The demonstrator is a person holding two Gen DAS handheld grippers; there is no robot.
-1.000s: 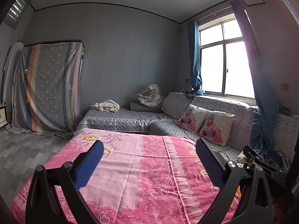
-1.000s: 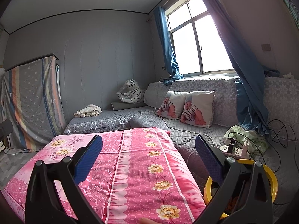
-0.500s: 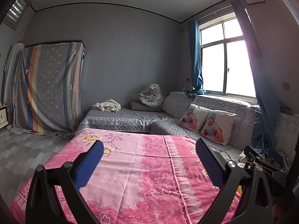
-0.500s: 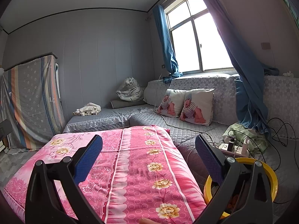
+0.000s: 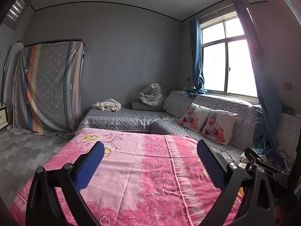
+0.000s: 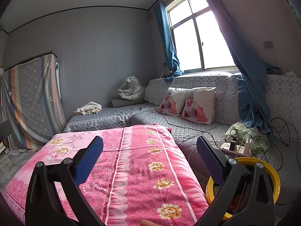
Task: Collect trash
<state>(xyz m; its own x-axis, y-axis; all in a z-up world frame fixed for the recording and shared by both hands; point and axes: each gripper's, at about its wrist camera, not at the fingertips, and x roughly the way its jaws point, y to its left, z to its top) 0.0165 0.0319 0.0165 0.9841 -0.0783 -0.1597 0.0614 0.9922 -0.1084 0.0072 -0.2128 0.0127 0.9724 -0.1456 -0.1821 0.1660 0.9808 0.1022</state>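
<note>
My left gripper is open, its blue pads wide apart above a pink flowered cloth, nothing between them. My right gripper is open too, over the same pink cloth. A yellow-rimmed bin stands low at the right, partly behind my right finger; its contents are mostly hidden. In the left wrist view the other gripper's black frame shows at the far right. No loose trash shows on the cloth.
A grey quilted corner sofa carries two baby-print pillows, a toy tiger and crumpled cloth. A power strip with cables lies by a green cloth. A striped sheet covers a cabinet.
Both views have shifted slightly: the room sits a little lower and nearer in each. Both grippers stay open and empty.
</note>
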